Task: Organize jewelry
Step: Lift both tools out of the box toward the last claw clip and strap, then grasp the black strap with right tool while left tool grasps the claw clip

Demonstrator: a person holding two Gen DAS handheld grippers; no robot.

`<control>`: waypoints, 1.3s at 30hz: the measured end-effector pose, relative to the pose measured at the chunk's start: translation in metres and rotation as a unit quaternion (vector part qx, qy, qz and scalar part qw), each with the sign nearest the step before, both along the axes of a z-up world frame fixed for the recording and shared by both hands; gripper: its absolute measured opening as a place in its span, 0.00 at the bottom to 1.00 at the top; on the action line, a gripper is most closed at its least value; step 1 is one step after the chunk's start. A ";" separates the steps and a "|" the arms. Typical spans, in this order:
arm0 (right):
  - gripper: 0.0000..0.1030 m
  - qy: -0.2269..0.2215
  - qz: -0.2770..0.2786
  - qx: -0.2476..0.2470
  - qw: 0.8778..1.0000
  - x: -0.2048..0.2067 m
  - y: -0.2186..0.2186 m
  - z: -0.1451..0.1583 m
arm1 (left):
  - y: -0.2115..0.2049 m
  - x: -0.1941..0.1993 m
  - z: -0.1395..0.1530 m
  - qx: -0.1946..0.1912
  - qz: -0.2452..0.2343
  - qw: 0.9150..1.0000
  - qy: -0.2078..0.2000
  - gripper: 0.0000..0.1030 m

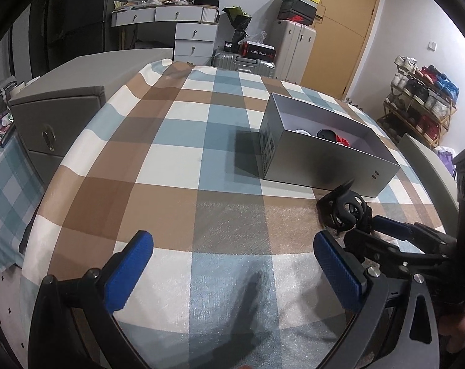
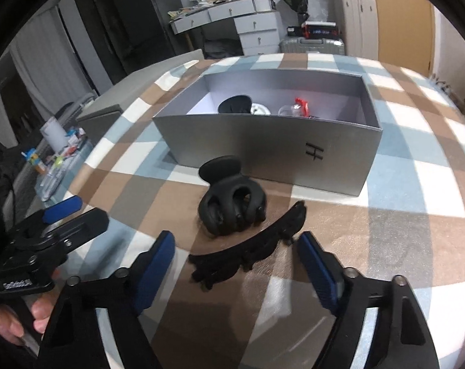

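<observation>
Checked tablecloth point(image 1: 177, 153), left gripper point(image 1: 232, 273) wide open, empty, right gripper point(image 2: 235, 272) part-open around long black clip point(image 2: 248, 252), seen only from right wrist.

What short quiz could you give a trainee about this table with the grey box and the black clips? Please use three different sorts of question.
1. True or false: a lid covers the grey box.
2. What lies between the fingers of the right gripper? A: the long black clip. B: a white cup. C: a red shoe.
3. What does the left gripper hold?

Key: 1 false; 2 A; 3 nothing, it is open and empty.
</observation>
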State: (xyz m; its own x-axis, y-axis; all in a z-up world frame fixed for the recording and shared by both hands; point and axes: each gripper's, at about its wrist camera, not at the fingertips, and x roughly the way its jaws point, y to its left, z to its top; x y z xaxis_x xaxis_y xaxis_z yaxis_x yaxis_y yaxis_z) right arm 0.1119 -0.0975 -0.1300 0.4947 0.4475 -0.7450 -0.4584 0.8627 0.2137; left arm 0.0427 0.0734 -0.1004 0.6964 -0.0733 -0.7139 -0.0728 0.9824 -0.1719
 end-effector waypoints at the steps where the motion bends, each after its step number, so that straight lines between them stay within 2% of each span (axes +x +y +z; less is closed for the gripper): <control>1: 0.57 -0.006 -0.001 -0.011 1.000 -0.001 0.001 0.000 | 0.001 0.001 0.000 -0.001 -0.001 1.000 0.001 0.99; 3: 0.47 -0.015 -0.003 -0.036 0.999 -0.003 0.004 -0.001 | 0.001 -0.001 0.000 -0.003 -0.002 1.000 0.003 0.99; 5: 0.40 -0.015 -0.006 -0.033 0.999 -0.004 0.002 -0.001 | 0.000 0.000 0.000 -0.003 -0.004 1.000 0.003 0.99; 7: 0.28 -0.014 -0.011 -0.029 0.999 -0.004 -0.003 -0.001 | -0.001 0.001 0.000 -0.002 -0.006 1.000 0.004 0.99; 10: 0.23 -0.010 -0.011 -0.019 1.000 -0.004 -0.010 -0.001 | -0.002 0.002 0.000 0.000 -0.008 1.000 0.006 0.99; 26: 0.19 -0.008 -0.012 0.004 1.000 -0.015 -0.036 0.001 | -0.016 0.012 0.000 0.014 -0.021 1.000 0.019 0.99; 39: 0.19 -0.027 -0.025 0.057 0.998 -0.016 -0.076 0.012 | -0.054 0.044 0.002 0.003 -0.091 0.995 0.032 0.99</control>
